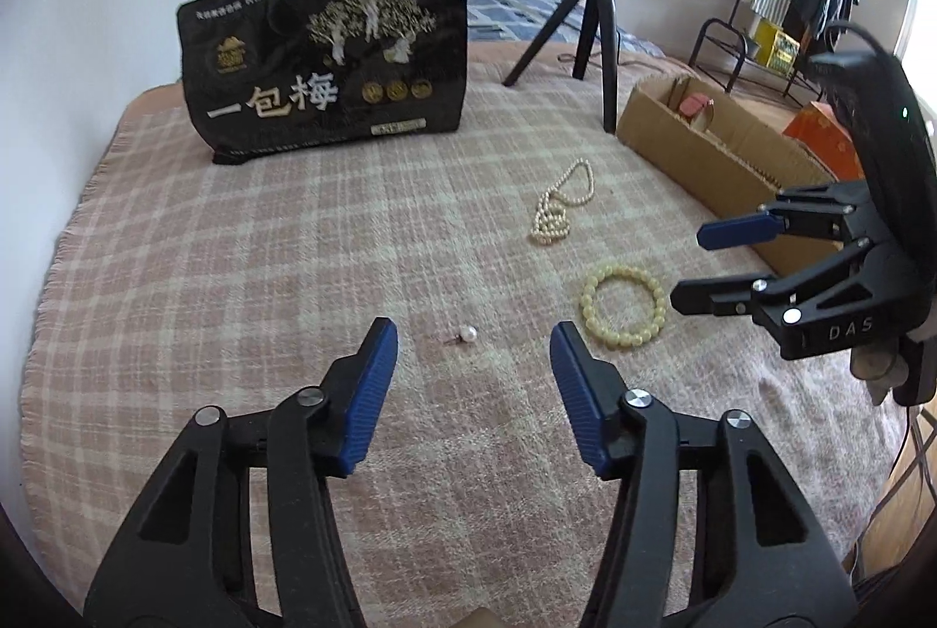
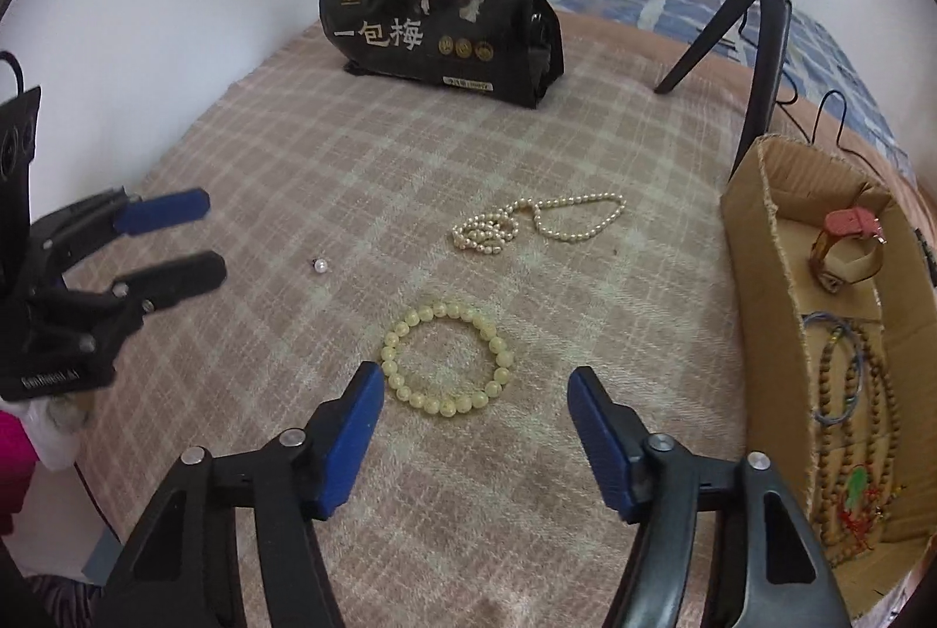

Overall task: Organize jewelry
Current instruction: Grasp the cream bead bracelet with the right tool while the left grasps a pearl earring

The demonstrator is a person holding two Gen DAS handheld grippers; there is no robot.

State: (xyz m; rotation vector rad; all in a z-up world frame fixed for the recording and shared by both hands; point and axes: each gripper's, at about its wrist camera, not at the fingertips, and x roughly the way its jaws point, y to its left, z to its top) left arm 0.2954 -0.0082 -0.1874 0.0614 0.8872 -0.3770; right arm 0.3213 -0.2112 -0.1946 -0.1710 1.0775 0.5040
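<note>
Both claws, left claw (image 1: 473,335) & right claw (image 2: 474,382), gape empty; tiny pearl earring (image 1: 467,333) just ahead of left could sink into blanket (image 1: 234,247) nap & slip the pinch.

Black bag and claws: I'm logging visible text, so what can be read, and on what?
"一包梅": large pale characters on the black bag.
"DAS": on the right claw body, seen from the left wrist view.
Small line along the bag's top, its white label and the left claw body print: too small or blurred to read.
</note>
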